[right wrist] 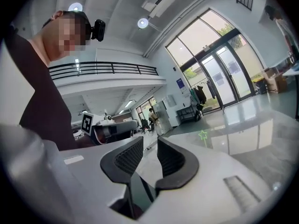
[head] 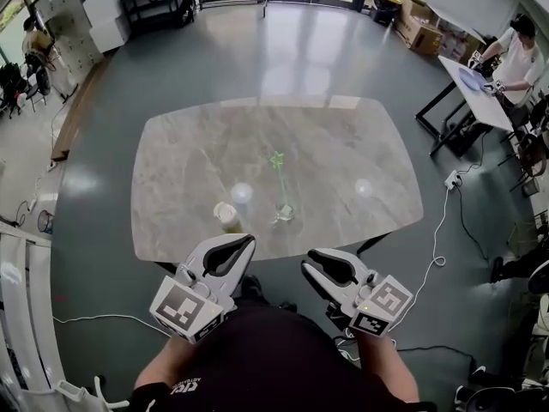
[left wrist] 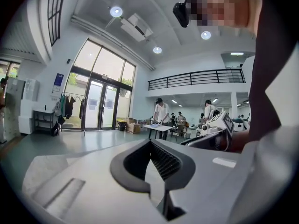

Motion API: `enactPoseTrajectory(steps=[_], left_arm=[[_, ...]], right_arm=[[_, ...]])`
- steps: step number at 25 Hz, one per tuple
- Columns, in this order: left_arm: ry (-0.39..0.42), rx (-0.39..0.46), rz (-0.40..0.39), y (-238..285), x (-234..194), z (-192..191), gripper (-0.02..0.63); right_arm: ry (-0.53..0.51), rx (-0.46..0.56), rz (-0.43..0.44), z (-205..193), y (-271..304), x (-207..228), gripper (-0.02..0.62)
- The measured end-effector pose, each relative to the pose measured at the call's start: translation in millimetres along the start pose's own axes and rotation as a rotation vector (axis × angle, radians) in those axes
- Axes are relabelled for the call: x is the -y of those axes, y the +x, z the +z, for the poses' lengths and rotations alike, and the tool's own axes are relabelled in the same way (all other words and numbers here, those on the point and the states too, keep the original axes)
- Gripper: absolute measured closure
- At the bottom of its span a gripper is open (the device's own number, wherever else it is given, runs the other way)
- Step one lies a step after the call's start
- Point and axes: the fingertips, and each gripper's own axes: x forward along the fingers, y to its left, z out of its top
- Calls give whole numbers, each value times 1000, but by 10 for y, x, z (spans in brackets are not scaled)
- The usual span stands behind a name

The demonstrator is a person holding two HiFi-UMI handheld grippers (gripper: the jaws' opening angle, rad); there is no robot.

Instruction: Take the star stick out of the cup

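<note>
The star stick (head: 278,174) stands upright in a clear cup (head: 284,214) at frame centre on the table (head: 360,144), with a tan cup (head: 226,216) near its left. The left gripper (head: 233,245) and right gripper (head: 326,260) sit at lower frame, short of the table edge, jaws partly apart and empty. The stick is probably light, thin and flexible, and the cup may tip. Grip the shaft below the star and lift straight up.

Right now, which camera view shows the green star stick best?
The head view: the star stick stands whole in the clear cup on the marble table. The right gripper view shows only its star, small and far off. The left gripper view does not show it.
</note>
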Motion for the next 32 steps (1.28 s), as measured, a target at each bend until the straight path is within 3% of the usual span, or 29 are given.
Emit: enactPoseTrajectory(steps=[7, 19, 24, 32], left_arm=[[13, -1, -47, 153, -264, 83, 604], [19, -24, 44, 270, -794, 104, 604], [-30, -46, 82, 373, -827, 69, 604], [-99, -32, 128, 622, -938, 75, 604]], right_arm=[[-49, -48, -23, 161, 509, 284, 486], [-80, -137, -126, -111, 993, 887, 476], [-99, -168, -100, -55, 1158, 1114, 457], [-97, -242, -61, -279, 1327, 1419, 426]])
